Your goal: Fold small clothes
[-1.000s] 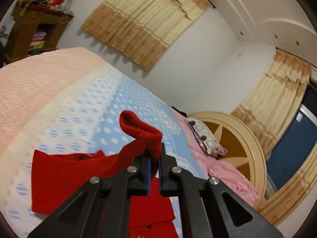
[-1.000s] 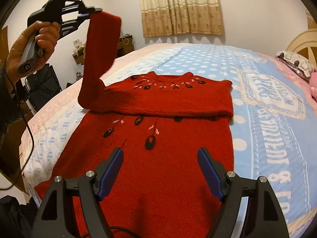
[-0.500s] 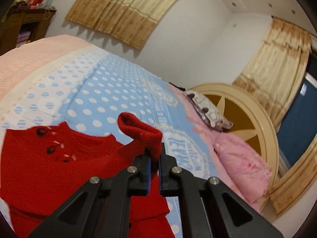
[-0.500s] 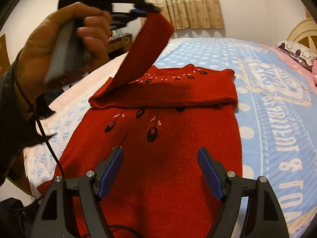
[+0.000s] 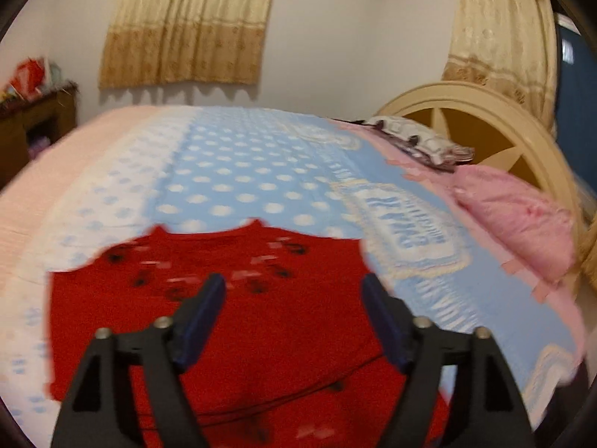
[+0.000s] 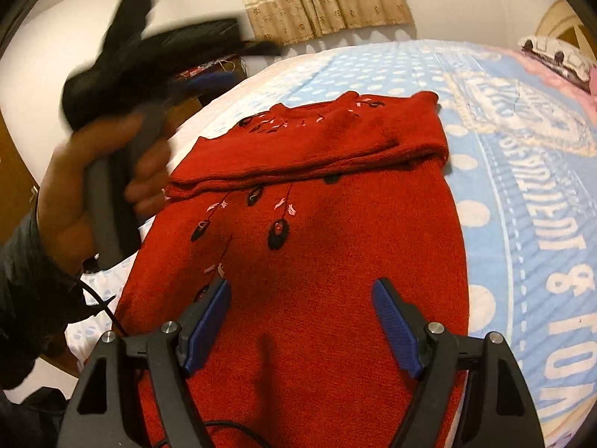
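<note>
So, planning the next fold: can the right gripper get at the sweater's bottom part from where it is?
Probably yes: the right gripper is open just above the red sweater, and nothing lies between.

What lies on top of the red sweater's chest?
Both sleeves lie folded across the red sweater, covering part of its embroidery; what is beneath them stays hidden. The bedspread is underneath.

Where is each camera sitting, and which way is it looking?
Left wrist: sits on the left tongs, looking across the red sweater and bed toward the headboard; only its own open fingers show.
Right wrist: sits on the right tongs, looking down the sweater's body toward its neckline; its open fingers show, plus the person's hand holding the left tongs, blurred.
Both see: the red sweater, the dotted blue bedspread and a beige curtain.
</note>
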The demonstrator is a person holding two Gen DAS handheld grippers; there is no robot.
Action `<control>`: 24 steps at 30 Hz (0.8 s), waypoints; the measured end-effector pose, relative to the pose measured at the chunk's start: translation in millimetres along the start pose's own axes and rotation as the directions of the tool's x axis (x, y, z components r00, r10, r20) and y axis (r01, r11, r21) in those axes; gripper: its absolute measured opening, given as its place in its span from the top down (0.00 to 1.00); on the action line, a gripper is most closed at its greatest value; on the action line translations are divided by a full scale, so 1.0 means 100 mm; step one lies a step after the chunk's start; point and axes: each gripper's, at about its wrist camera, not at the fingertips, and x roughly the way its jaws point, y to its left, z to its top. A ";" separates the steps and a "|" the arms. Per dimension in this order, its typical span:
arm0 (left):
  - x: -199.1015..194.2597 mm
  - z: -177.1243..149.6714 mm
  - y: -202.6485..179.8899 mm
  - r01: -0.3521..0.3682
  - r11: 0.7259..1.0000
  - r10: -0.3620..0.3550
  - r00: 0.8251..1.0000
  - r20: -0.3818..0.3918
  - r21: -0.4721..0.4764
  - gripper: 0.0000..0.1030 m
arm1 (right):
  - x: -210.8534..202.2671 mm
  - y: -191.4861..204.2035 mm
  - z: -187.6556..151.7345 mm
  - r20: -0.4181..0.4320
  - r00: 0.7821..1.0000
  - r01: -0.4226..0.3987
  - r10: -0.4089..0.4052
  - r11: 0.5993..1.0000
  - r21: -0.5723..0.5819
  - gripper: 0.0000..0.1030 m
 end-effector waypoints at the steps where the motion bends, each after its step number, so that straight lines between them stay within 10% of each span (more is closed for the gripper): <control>1: -0.09 -0.06 0.12 -0.050 0.999 0.050 0.999 0.002 0.018 0.17 | 0.00 -0.01 0.00 0.000 1.000 -0.004 0.004 1.000 0.007 0.23; 8: -0.45 -0.54 1.06 -0.354 0.935 0.354 0.935 -0.029 0.030 0.16 | -0.15 -0.06 0.10 0.046 0.998 0.046 -0.045 0.999 -0.005 0.23; 16: -0.63 -1.04 1.79 -0.289 0.927 0.252 0.952 -0.176 -0.239 0.16 | -0.24 -0.20 0.75 0.070 0.992 0.102 -0.103 0.995 0.020 0.23; 24: -0.45 -1.00 1.68 -0.292 0.946 0.259 0.943 -0.209 -0.141 0.15 | 0.15 -0.28 1.21 0.021 0.997 0.073 -0.075 0.995 0.060 0.24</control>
